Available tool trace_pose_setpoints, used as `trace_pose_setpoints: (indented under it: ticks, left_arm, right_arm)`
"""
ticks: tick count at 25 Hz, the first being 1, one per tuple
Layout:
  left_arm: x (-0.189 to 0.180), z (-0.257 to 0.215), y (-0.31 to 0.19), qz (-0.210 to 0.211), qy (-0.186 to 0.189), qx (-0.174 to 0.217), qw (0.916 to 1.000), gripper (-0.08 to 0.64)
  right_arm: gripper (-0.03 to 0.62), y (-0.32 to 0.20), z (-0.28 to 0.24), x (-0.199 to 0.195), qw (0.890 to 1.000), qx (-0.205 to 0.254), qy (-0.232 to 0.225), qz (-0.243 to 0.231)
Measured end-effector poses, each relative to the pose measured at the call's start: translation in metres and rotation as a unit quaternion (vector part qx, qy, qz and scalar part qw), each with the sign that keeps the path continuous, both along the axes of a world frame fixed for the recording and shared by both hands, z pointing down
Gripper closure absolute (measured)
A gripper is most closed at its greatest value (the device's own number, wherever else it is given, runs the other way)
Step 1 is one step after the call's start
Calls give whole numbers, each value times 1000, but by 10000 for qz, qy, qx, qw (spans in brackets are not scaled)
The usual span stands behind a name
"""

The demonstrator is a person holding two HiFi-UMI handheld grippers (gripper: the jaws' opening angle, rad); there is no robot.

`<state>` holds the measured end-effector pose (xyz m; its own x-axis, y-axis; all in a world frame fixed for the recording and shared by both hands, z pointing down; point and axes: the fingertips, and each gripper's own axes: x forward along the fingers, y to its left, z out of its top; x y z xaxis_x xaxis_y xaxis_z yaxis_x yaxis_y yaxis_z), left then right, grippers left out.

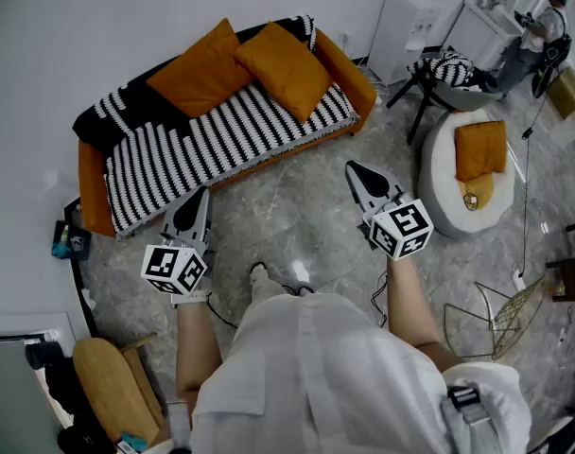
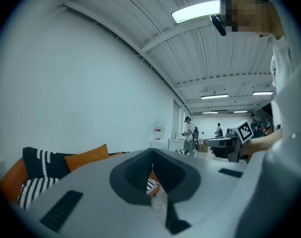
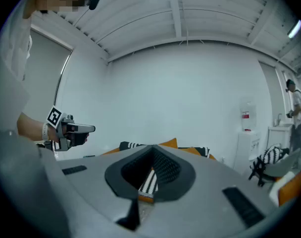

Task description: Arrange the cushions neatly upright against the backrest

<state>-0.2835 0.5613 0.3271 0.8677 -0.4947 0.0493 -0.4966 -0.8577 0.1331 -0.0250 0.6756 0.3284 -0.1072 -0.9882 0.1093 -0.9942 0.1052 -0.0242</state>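
Floor (image 1: 297, 211) stretch between sofa (image 1: 212, 154) front edge and left tool (image 1: 199, 197), right tool (image 1: 354, 170) | both closed, empty

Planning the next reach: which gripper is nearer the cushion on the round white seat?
Right. The right gripper is near the seat holding that cushion; the left gripper is farther off, by the sofa.

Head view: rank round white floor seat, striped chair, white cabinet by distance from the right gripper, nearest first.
1. Round white floor seat, just right of the right gripper.
2. Striped chair, beyond it, upper right.
3. White cabinet, against the far wall, farthest.
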Motion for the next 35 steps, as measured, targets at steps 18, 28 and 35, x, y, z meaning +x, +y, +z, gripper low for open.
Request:
trace_pose_setpoints:
  ticks: [18,28,35]
  left_arm:
    - [5,2,10,15,33,-18,10000,545]
    - [6,5,15,-28,-35,-41,10000,545]
    - [12,21,-9,-61,-95,-208,9997,545]
  right_arm:
    - [586,14,4,16,9993,114,-230,287]
    - [584,18,13,22,9994,23,-209,261]
    - [584,-2,32,30,9989,-204,-320,266]
